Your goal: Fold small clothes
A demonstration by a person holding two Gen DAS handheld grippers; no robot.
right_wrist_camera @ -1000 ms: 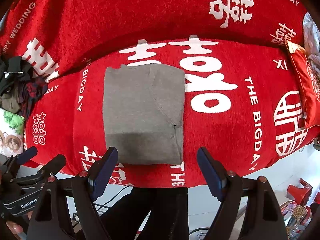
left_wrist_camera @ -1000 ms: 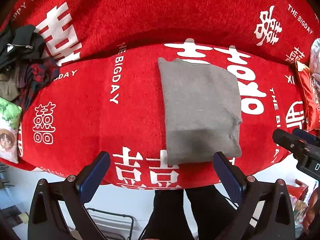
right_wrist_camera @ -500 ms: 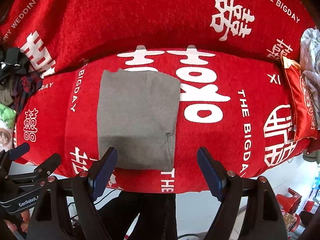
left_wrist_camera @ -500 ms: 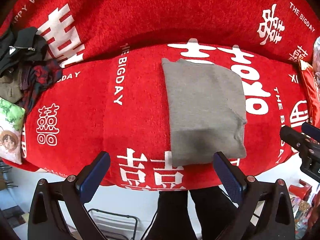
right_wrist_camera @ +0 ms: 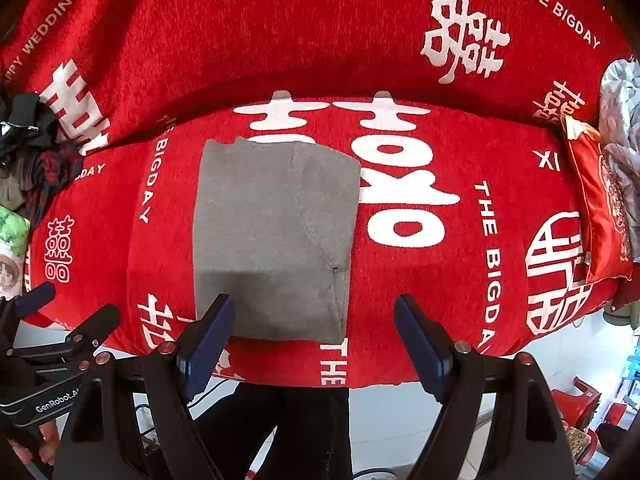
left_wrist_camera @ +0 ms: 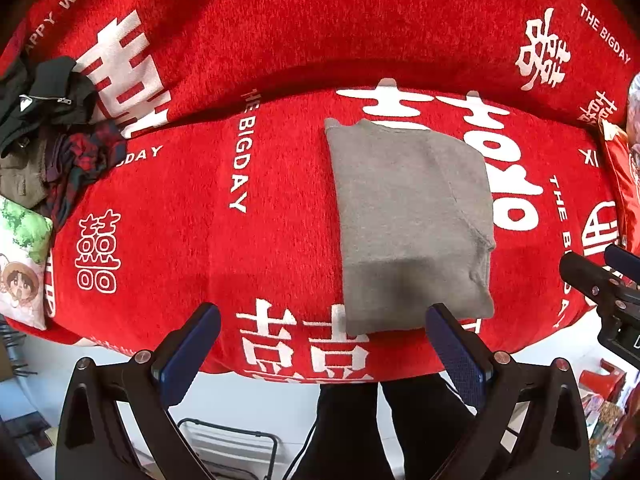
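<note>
A grey garment (left_wrist_camera: 410, 220) (right_wrist_camera: 272, 236), folded into a neat rectangle, lies flat on the red sofa seat (left_wrist_camera: 200, 208) (right_wrist_camera: 460, 280) near its front edge. Both grippers hang high above that front edge and point down. My left gripper (left_wrist_camera: 324, 330) is open with nothing between its blue pads, and its right finger overlaps the garment's near right corner in the picture. My right gripper (right_wrist_camera: 314, 322) is open and empty too, its left finger in front of the garment's near left corner. Each gripper shows at the side of the other's view.
A heap of dark and plaid clothes (left_wrist_camera: 52, 136) lies at the sofa's left end beside a cartoon-print cushion (left_wrist_camera: 20, 264). A red cushion (right_wrist_camera: 600, 208) and pale fabric (right_wrist_camera: 620, 128) sit at the right end. A person's dark trouser legs (left_wrist_camera: 384, 424) stand below the seat edge.
The grey garment lies as it did. The right wrist view has drifted a little, so the garment and sofa print sit slightly lower and more to the left in it. Both grippers remain open.
</note>
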